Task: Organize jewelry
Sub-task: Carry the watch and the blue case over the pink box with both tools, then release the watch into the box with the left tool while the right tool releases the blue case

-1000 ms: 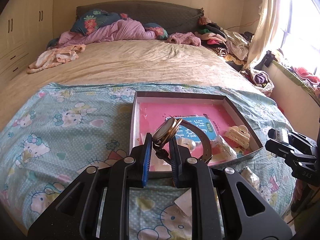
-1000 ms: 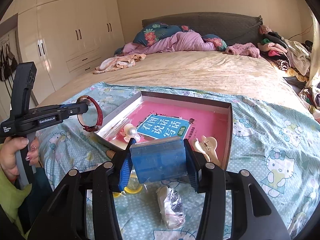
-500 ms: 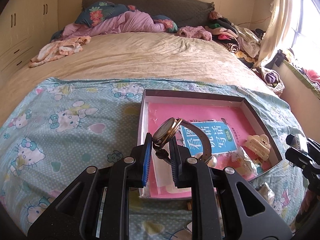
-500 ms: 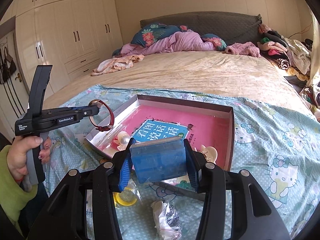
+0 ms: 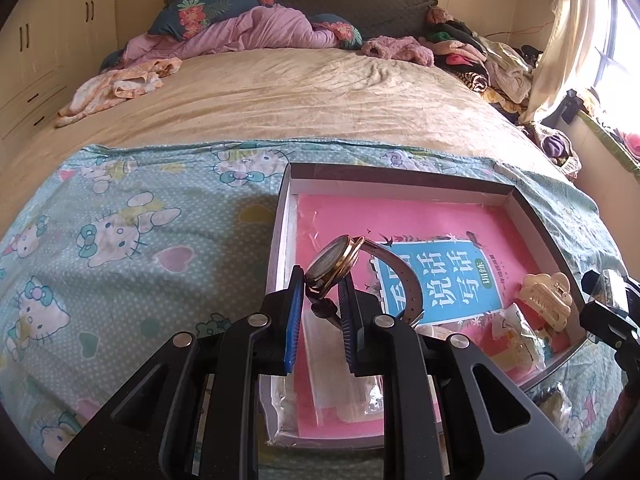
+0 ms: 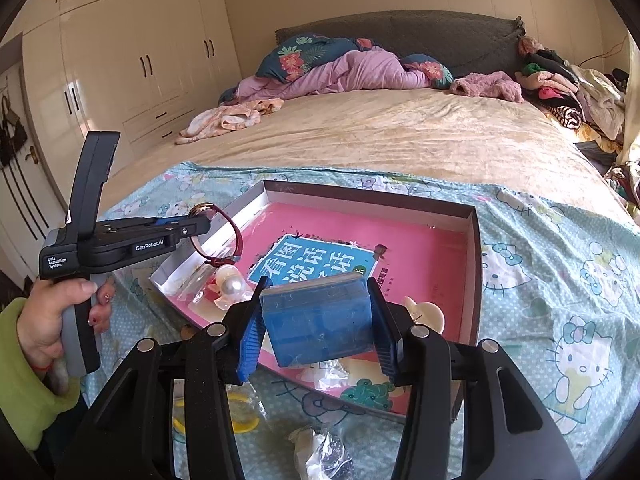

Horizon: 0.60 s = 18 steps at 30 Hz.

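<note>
Taking the shallow tray on the bed as the landmark, the left gripper hangs over the tray's near left corner, clamped narrow on the strap of a gold-rimmed watch, whose face stands tilted just above the blue pads while the loose strap curves off toward the tray's middle. Seen from the right wrist, that same watch forms a ring out beyond the left gripper, directly over the tray's left wall, so the pink floor lies straight below and slightly ahead of it. The right gripper is closed on a blue box, held over the tray's near edge, with the box's long side running across between the pads. A pearl ornament sits inside the tray just below the watch, and a cream hair claw lies near the tray's right wall. Judging by this, the left hand is the nearer one to open tray floor; setting the watch down likely calls for a short descent that keeps clear of the pearl piece and the plastic sleeve beside it.
</note>
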Available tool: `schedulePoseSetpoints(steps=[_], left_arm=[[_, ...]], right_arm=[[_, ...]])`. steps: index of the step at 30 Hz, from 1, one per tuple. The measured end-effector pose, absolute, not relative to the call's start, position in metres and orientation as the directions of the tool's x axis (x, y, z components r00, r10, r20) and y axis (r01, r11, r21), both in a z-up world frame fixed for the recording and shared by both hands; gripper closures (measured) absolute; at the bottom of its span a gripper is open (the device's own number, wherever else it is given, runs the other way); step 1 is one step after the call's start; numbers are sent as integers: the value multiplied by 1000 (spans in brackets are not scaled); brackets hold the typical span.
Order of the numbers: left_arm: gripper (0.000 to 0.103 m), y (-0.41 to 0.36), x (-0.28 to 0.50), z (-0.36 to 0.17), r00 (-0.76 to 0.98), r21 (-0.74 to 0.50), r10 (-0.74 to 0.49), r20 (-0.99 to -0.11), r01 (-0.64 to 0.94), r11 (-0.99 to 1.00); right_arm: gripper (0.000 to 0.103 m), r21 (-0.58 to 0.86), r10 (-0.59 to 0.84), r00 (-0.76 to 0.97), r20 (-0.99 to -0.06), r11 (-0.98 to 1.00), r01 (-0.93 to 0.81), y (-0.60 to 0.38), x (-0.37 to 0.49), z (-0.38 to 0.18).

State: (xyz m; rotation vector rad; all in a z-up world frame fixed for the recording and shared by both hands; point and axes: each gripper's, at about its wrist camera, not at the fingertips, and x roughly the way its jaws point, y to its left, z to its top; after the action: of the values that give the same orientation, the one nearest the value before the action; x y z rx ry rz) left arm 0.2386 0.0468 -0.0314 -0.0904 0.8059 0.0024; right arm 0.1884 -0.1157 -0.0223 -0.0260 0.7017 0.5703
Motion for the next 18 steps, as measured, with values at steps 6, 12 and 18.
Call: schedulePoseSetpoints(steps=[6, 12, 18], left_arm=[[92, 44, 244, -41, 679, -80, -40, -733, -28, 996], [92, 42, 246, -44, 674, -83, -49, -737, -18, 996], [88, 40, 246, -45, 671, -78, -47, -740, -15, 997]], right_arm=[[58, 168, 489, 592, -641, 841, -514, -107, 196, -33], [58, 183, 485, 580, -654, 846, -501, -106, 197, -40], [58, 199, 479, 573, -666, 853, -482, -112, 197, -47]])
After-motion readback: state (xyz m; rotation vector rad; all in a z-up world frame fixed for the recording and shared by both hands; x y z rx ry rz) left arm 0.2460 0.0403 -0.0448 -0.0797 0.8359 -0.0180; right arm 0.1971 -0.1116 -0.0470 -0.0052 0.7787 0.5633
